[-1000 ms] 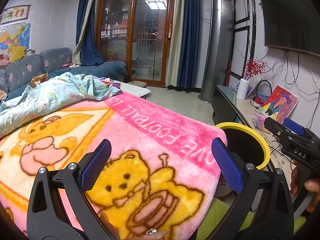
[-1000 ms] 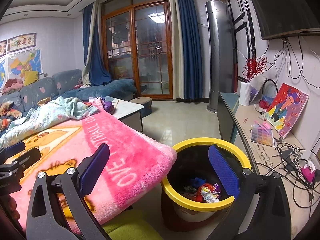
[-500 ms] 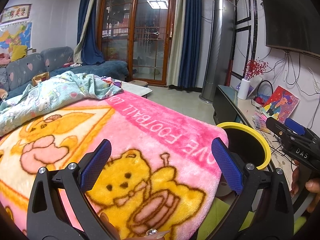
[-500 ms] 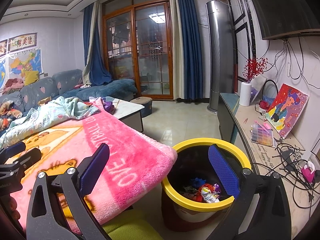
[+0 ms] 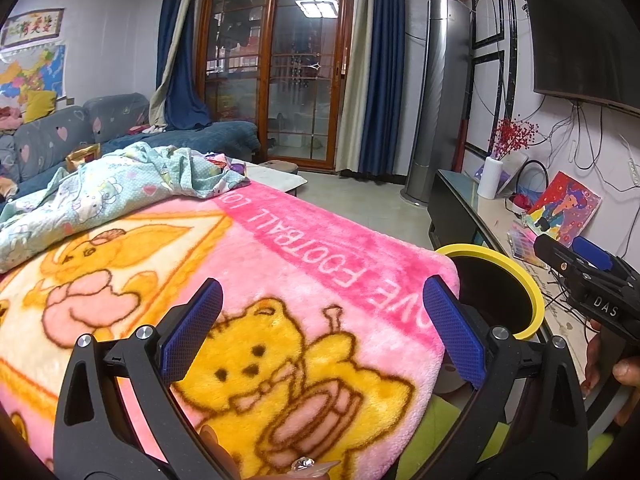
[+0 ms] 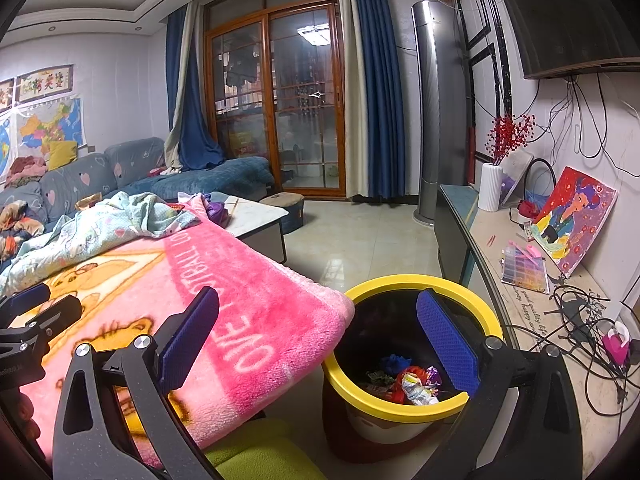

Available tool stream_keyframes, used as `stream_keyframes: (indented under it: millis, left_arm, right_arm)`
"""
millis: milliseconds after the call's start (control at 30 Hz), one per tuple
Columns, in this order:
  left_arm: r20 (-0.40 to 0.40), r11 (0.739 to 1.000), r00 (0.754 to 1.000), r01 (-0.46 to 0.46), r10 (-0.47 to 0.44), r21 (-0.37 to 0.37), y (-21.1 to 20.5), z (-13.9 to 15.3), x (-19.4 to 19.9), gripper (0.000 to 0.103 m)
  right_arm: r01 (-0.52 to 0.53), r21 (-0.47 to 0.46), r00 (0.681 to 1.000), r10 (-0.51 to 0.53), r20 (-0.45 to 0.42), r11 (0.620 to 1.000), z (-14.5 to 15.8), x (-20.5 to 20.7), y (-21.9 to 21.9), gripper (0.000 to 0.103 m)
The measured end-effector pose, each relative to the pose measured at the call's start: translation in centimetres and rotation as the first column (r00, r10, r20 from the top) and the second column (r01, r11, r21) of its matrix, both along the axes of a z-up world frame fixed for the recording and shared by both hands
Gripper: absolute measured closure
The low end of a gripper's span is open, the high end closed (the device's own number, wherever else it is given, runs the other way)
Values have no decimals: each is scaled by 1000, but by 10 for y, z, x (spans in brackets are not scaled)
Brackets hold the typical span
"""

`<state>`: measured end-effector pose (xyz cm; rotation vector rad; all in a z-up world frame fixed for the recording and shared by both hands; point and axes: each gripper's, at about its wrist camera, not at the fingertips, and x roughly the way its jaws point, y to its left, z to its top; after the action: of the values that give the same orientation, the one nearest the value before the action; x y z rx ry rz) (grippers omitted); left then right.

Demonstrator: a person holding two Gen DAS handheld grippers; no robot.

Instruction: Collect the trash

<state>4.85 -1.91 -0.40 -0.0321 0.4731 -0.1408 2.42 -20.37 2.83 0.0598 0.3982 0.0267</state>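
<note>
So we've got both grippers up over the pink blanket [image 5: 280, 264], and the yellow-rimmed trash bin [image 6: 412, 408] is our landmark here. The left gripper [image 5: 324, 332] has its blue pads spread wide with nothing between them, hanging over the bear print on the blanket, with the bin just past its right finger. The right gripper [image 6: 320, 340] is gaping the same way and holds nothing, its left finger over the blanket edge and its right finger over the bin's mouth.

The bin stands on the floor right at the blanket's corner, touching or nearly touching it, we can't tell which. Down inside we can see the trash [image 6: 408, 380]: crumpled wrappers, red, blue and silvery bits, lying at the bottom.

Beyond the bin on its right is the long TV counter [image 6: 520, 312] with a tangle of black cables [image 6: 580, 320], a colourful painting [image 6: 576, 216] leaning on the wall and a white vase [image 6: 490, 186] with red sprigs. On the far side of the blanket from the bin there's a pale green patterned sheet [image 5: 100, 196] bunched up. Near the bottom of the left wrist view something small and shiny sits at the blanket's near edge, too cut off for us to identify.
</note>
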Motion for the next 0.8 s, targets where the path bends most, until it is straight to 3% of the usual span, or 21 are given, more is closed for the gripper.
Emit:
stream_keyframes:
  millis: [800]
  left_arm:
    - [-13,1000,1000,-18,18,-7,8,-4,-2,11]
  right_arm:
    - [-2,1,1000,2,1,1000,0,1,-1,7]
